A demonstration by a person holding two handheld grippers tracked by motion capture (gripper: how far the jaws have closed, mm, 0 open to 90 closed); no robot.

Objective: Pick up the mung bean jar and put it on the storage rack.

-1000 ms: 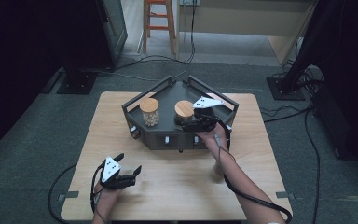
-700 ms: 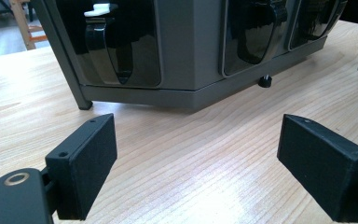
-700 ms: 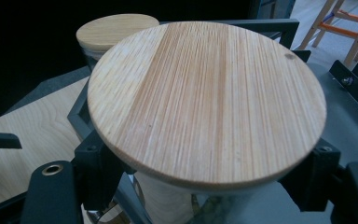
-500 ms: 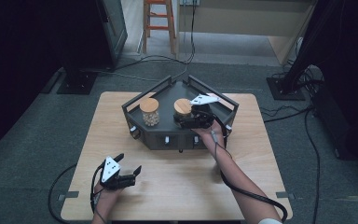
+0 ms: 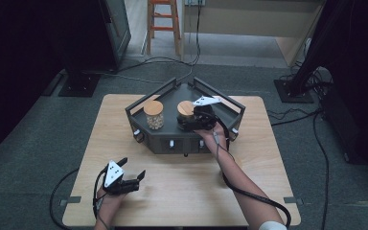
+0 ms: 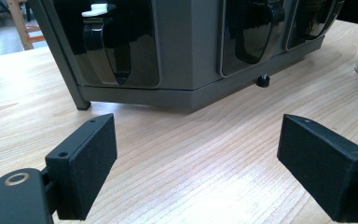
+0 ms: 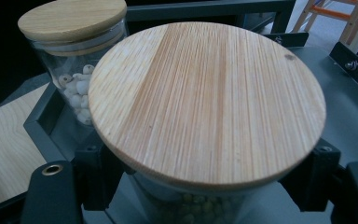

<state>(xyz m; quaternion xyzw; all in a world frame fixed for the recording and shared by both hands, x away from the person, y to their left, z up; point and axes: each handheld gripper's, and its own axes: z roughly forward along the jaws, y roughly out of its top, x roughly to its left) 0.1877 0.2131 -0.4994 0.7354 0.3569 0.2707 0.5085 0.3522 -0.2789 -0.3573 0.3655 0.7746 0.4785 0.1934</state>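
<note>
Right claw [image 5: 188, 121] closes around a clear glass jar with a round bamboo lid [image 7: 207, 100], its black jaws pressed to the glass on either side just under the lid's rim. The jar, part filled with small pale beans, stands on the dark grey angular metal tray with a raised rail [image 5: 227, 103] at the far middle of the pale wooden tabletop [image 5: 191, 184]. Just beside it on the same tray stands a second lidded glass jar of pale round nuts [image 5: 154, 114], close but apparently not touching.

Left claw [image 5: 130, 177] rests low over the near left of the tabletop, its jaws wide apart and holding nothing, facing the tray's glossy front panels [image 6: 116, 42].

The likeliest trouble lies in the grip itself: smooth glass against flat pads, taken high near the lid, could let the jar slip down or swing at the base once lifted. Whether the lid sits tightly cannot be told, and a loose one might pop off if the jaws ride up against it. A sideways move toward the neighbouring jar risks a knock that could tip it. The tray's rail stands between jar and open tabletop, so a low lift could catch the base on it and jolt the contents. With the other claw well apart, nothing is placed to steady a wobble.
</note>
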